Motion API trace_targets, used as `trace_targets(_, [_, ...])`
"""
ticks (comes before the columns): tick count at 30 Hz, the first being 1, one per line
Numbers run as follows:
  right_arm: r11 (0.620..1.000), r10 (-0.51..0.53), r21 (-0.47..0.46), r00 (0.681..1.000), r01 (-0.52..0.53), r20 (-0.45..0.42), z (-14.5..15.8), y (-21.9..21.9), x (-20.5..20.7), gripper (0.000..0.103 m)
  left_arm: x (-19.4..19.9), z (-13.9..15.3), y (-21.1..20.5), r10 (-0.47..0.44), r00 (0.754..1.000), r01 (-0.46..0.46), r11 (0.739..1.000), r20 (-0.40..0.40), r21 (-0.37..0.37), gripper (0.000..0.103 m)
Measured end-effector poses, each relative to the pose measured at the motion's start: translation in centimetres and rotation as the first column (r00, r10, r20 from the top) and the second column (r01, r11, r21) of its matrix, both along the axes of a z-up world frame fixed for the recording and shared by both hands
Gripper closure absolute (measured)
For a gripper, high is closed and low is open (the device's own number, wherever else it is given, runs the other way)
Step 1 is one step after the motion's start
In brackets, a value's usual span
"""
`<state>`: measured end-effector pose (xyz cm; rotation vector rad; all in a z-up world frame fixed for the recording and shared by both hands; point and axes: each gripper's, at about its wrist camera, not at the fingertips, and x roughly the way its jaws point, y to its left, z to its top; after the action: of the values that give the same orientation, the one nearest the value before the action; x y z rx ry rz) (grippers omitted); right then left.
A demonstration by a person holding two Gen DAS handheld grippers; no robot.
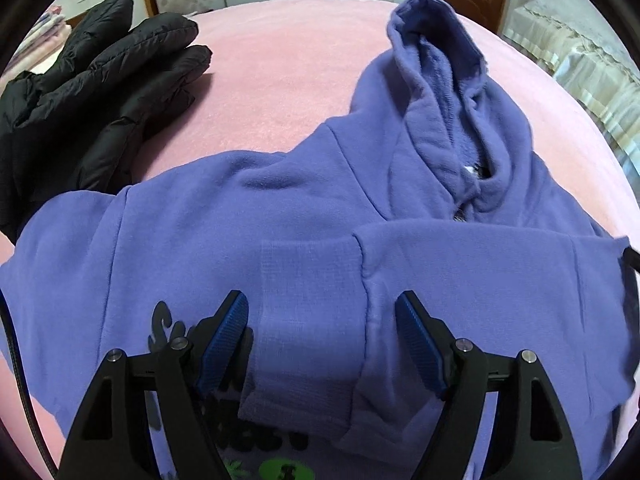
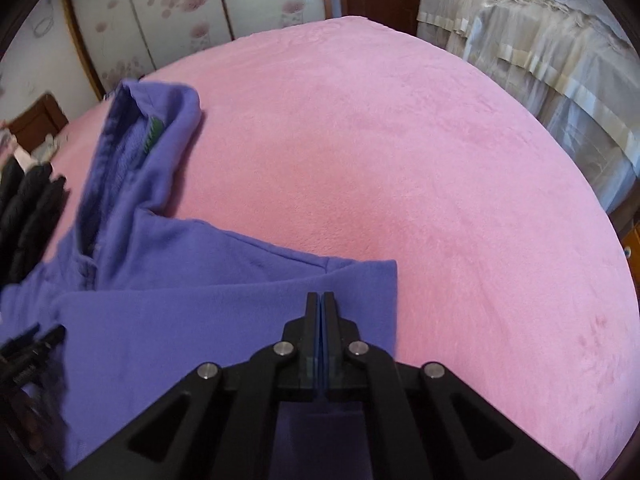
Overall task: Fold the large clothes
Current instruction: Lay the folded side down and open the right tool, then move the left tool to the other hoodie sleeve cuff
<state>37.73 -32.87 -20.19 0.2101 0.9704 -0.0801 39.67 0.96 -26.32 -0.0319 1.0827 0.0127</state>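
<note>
— Since you're standing at the far side, what's on the left of the bed (image 2: 400, 160)?

— A black puffer jacket (image 1: 92, 92), bunched up and set well apart, waiting its turn I'd guess. Next to it the purple hoodie (image 1: 240, 216) lies face up on the pink cover, hood (image 1: 436, 80) pointing away, one sleeve already folded across the chest.

— And the grippers?

— The left gripper (image 1: 322, 344) hangs over the sleeve's ribbed cuff (image 1: 308, 320), jaws spread wide either side of it, touching nothing that I can see. Probably about to take or smooth that cuff. The right gripper (image 2: 323, 300) is pressed together over the hoodie's folded right edge; I can't tell whether any cloth is caught between.

— Do the two cameras differ much?

— The left one shows the chest print and cuff, which the right never sees. The right shows the empty stretch of bed beyond the fold, and a green tag inside the hood.
</note>
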Motion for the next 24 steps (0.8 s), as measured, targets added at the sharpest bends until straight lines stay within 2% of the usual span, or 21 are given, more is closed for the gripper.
trace_targets(4, [1.0, 0.009, 0.029, 0.999, -0.01, 0.052, 3.0, 0.7, -2.7, 0.1, -1.9, 2.2, 0.3, -0.032, 0.999, 0.032, 0.999, 0.017, -0.022, 0.025])
trace_targets(9, [0.997, 0.044, 0.06, 0.996, -0.048, 0.072, 6.6, 2.8, -6.7, 0.1, -5.7, 6.3, 1.1, -0.069, 0.996, 0.072, 0.995, 0.059, -0.065, 0.019])
trace_targets(11, [0.994, 0.059, 0.083, 0.996, -0.065, 0.071, 7.8, 3.5, -8.4, 0.096, -7.3, 8.0, 1.6, -0.091, 0.994, 0.096, 0.991, 0.058, -0.091, 0.014])
trace_targets(13, [0.994, 0.065, 0.088, 0.996, -0.071, 0.066, 8.6, 4.1, -9.9, 0.082, -8.8, 9.3, 2.0, -0.089, 0.994, 0.095, 0.99, 0.065, -0.103, 0.014])
trace_targets(16, [0.99, 0.078, 0.115, 0.994, -0.086, 0.07, 10.0, 5.0, -12.3, 0.07, -11.1, 11.6, 3.2, -0.078, 0.994, 0.087, 0.988, 0.071, -0.126, 0.014])
trace_targets(19, [0.982, 0.097, 0.15, 0.99, -0.112, 0.102, 11.5, 5.9, -14.5, 0.07, -13.6, 13.5, 4.1, -0.079, 0.993, 0.091, 0.986, 0.087, -0.143, 0.014])
trace_targets(24, [0.982, 0.118, 0.124, 0.978, -0.14, 0.171, 14.0, 8.0, -18.3, 0.07, -17.8, 16.1, 5.0, -0.084, 0.989, 0.103, 0.98, 0.12, -0.17, 0.014])
